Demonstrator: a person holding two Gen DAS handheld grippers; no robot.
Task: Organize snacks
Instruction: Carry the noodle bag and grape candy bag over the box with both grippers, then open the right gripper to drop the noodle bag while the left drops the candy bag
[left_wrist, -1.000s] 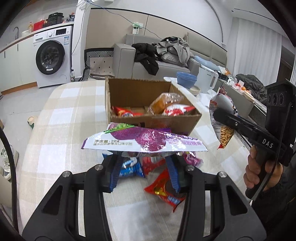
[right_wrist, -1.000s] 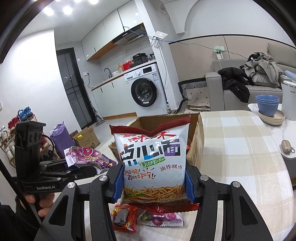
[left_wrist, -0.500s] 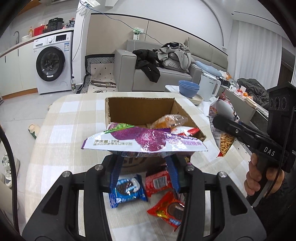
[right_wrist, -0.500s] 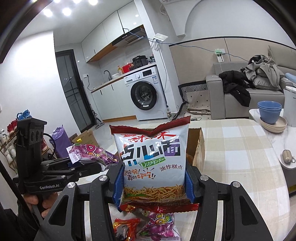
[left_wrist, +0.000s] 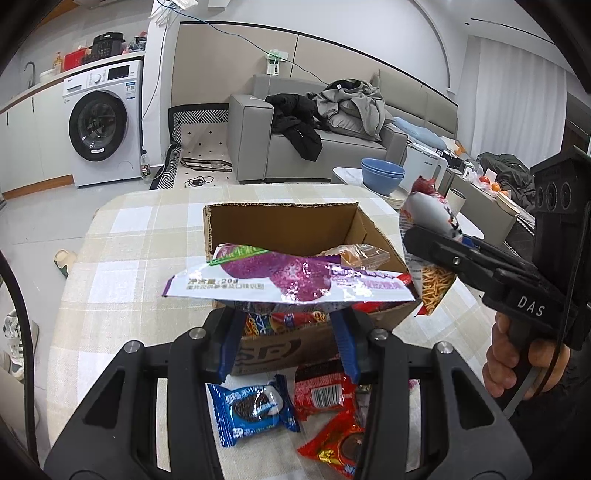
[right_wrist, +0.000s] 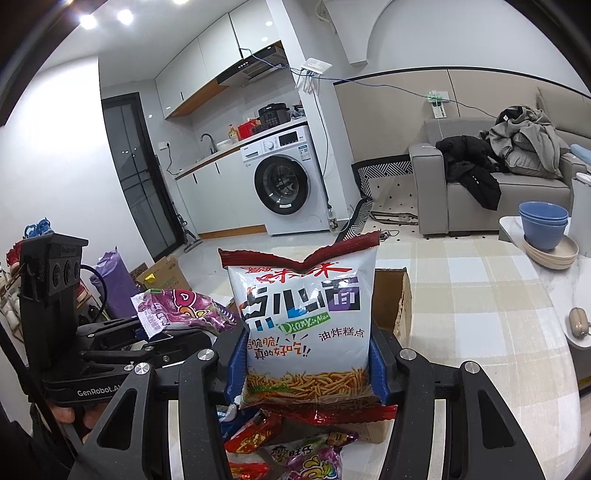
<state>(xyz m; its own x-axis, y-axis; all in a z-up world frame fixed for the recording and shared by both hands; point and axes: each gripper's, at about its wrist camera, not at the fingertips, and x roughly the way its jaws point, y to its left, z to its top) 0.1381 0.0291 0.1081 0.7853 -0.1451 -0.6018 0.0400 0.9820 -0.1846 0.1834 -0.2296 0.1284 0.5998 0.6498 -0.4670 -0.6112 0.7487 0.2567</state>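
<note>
Step in hand: carrying two packets to the cardboard box on the checked table.

Left tongs: closed down narrow on the near edge of a flat purple snack packet, which lies crosswise and level, held up over the front wall of the box. In the right wrist view the same packet sticks out of the left tongs at the left.

Right tongs: closed on the lower part of a white fried-noodle snack bag, pads pressing both side edges, bag upright and clear of the table. From the left wrist view the bag sits just beside the box's right wall, outside it.

Box already holds some wrapped snacks, partly hidden by the purple packet. Loose on the table in front of the box: a blue Oreo packet and red packets.

Next move, my judgement: bring each packet over the box opening, lower it, then release. The noodle bag is tall, so laying it flat may fit better. The loose packets remain to be collected.
</note>
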